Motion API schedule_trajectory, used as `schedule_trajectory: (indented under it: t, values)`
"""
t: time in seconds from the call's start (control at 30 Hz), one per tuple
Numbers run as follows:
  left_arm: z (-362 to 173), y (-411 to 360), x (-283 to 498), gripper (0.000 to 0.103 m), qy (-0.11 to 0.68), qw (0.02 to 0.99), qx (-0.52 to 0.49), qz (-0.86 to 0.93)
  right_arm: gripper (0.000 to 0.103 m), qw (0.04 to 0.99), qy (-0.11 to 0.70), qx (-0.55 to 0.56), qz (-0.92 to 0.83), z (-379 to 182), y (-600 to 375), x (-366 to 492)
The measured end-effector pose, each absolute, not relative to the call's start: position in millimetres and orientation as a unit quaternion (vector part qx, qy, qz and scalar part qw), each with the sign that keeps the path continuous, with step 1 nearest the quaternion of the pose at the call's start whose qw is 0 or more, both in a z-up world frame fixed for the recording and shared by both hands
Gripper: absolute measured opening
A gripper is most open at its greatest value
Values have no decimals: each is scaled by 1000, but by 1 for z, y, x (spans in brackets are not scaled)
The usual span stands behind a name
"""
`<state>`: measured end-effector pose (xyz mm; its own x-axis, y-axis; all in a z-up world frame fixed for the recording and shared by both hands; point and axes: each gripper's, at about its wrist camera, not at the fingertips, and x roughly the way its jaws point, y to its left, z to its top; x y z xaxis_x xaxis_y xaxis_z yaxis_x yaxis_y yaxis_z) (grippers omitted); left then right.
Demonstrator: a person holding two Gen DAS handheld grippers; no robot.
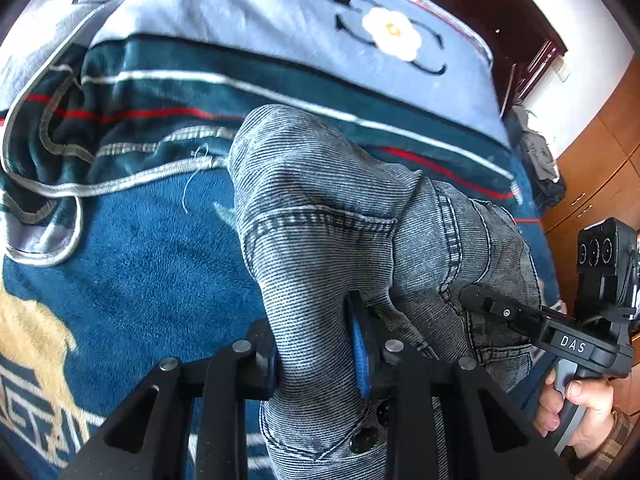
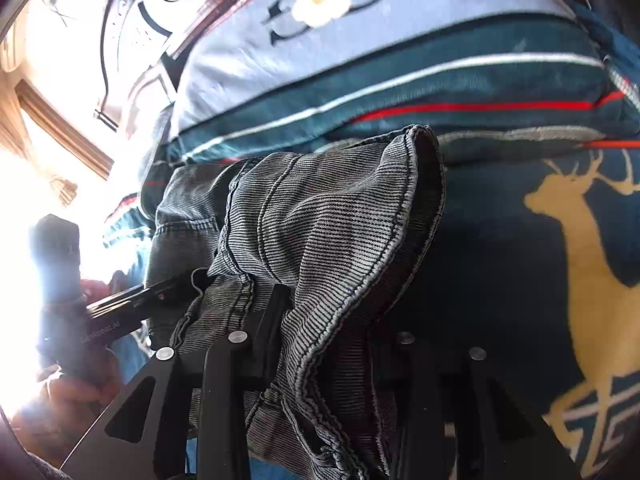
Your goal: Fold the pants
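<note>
Grey corduroy-like denim pants [image 1: 320,200] hang bunched between both grippers above a blue bed blanket [image 1: 140,260]. My left gripper [image 1: 316,344] is shut on a thick fold of the pants near the button end. In the left wrist view the right gripper [image 1: 480,300] pokes into the pants from the right. In the right wrist view my right gripper [image 2: 328,344] is shut on the pants [image 2: 320,220] by an open hem or waist edge; cloth hides its right finger. The left gripper [image 2: 160,292] shows at the left.
The bed carries a blue blanket with a gold deer [image 2: 580,260] and striped teal bands, and a light blue flowered pillow [image 1: 320,12] at the back. A dark wooden headboard [image 1: 520,20] and wooden cabinets [image 1: 592,168] stand to the right. Bright window glare fills the right wrist view's left.
</note>
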<state>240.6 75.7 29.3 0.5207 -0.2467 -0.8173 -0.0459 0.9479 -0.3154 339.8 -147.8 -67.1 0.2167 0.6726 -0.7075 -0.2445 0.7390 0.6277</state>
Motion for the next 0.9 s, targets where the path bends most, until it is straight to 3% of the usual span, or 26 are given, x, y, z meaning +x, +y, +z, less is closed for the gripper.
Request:
schedule_trajectory:
  t: [0.13, 0.23, 0.4, 0.47, 0.57, 0.73, 0.9]
  values:
    - [11, 77, 242, 35, 485, 862, -140, -53, 43, 750, 563, 194, 289, -96, -147, 343]
    - [10, 72, 241, 36, 483, 866, -118, -52, 43, 748, 566, 201, 284, -107, -151, 344]
    - [13, 75, 242, 40, 485, 864, -128, -49, 47, 754, 567, 190, 272, -103, -148, 344]
    - [17, 76, 239, 43, 483, 865, -129, -43, 57, 758, 569, 181, 260, -99, -147, 343]
    - [25, 75, 231, 48, 478, 868, -128, -33, 58, 771, 563, 161, 249, -89, -145, 340]
    - [41, 77, 211, 74, 459, 879, -127, -22, 58, 788, 547, 167, 228, -71, -155, 331]
    - [52, 76, 185, 75, 446, 886, -127, -24, 59, 816, 521, 153, 200, -45, -165, 308]
